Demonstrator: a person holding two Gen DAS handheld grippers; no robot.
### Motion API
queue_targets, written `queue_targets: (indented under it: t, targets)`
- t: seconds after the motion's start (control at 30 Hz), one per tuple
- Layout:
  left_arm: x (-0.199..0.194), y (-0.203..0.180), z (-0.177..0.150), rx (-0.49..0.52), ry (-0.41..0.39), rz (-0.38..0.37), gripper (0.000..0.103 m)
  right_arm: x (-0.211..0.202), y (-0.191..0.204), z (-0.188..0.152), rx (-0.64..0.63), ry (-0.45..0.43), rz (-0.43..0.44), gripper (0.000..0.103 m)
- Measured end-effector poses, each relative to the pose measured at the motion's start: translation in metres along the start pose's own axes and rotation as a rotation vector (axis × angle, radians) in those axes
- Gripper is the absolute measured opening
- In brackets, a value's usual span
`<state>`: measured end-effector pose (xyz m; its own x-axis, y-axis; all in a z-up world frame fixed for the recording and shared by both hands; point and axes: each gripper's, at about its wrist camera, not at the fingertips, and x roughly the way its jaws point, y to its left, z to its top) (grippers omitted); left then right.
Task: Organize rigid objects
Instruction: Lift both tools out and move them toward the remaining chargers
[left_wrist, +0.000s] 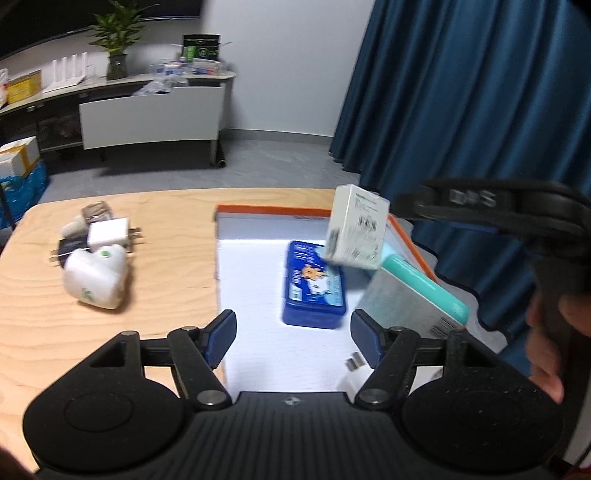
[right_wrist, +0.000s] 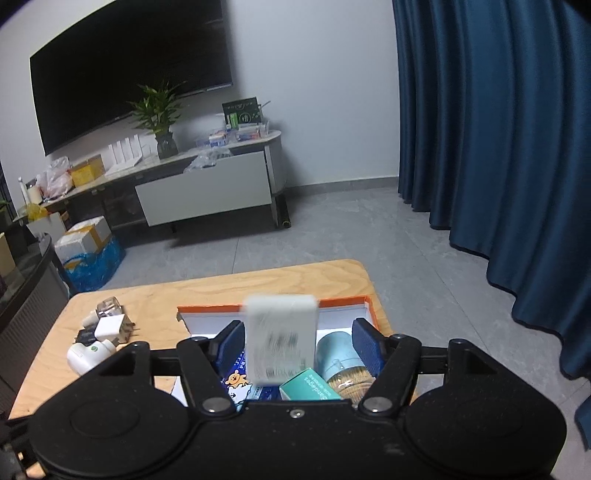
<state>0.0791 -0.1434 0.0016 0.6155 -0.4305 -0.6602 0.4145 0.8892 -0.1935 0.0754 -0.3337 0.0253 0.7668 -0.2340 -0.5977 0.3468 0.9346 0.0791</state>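
On the counter (left_wrist: 170, 221) at left lies a cluster of white plug adapters (left_wrist: 98, 254) — at least 3, the nearest with a green mark. To their right, the orange-rimmed tray (left_wrist: 273, 211) holds 1 blue cartoon-printed case (left_wrist: 314, 284), 1 teal box (right_wrist: 309, 386) lettered "Bandages" and 1 jar (right_wrist: 341, 360). The left claw (left_wrist: 291, 332) gapes wide and empty above the tray; the right claw (right_wrist: 297, 345) is open too, and a blurred barcoded white box (right_wrist: 282, 339) hangs loose between its pads, touching neither.

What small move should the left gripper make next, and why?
Probably swing the left gripper left toward the chargers on the table: it is open and holds nothing, while the white box is already over the tray.
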Motion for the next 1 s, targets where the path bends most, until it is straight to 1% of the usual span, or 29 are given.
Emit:
queue_targets:
  t: [0.17, 0.37, 0.67, 1.0]
  targets:
    - [-0.008, 0.011, 0.001, -0.023, -0.019, 0.03, 0.072, -0.017, 0.005, -0.004, -0.021, -0.011, 0.001, 0.078]
    - [-0.02, 0.026, 0.003, -0.05, -0.043, 0.062, 0.075, -0.025, 0.017, -0.011, -0.029, 0.009, 0.033, 0.078]
    - [-0.035, 0.051, 0.001, -0.085, -0.062, 0.124, 0.079, -0.02, 0.048, -0.018, -0.061, 0.051, 0.091, 0.079]
    - [-0.044, 0.089, -0.009, -0.147, -0.054, 0.205, 0.083, -0.014, 0.084, -0.031, -0.098, 0.088, 0.155, 0.079]
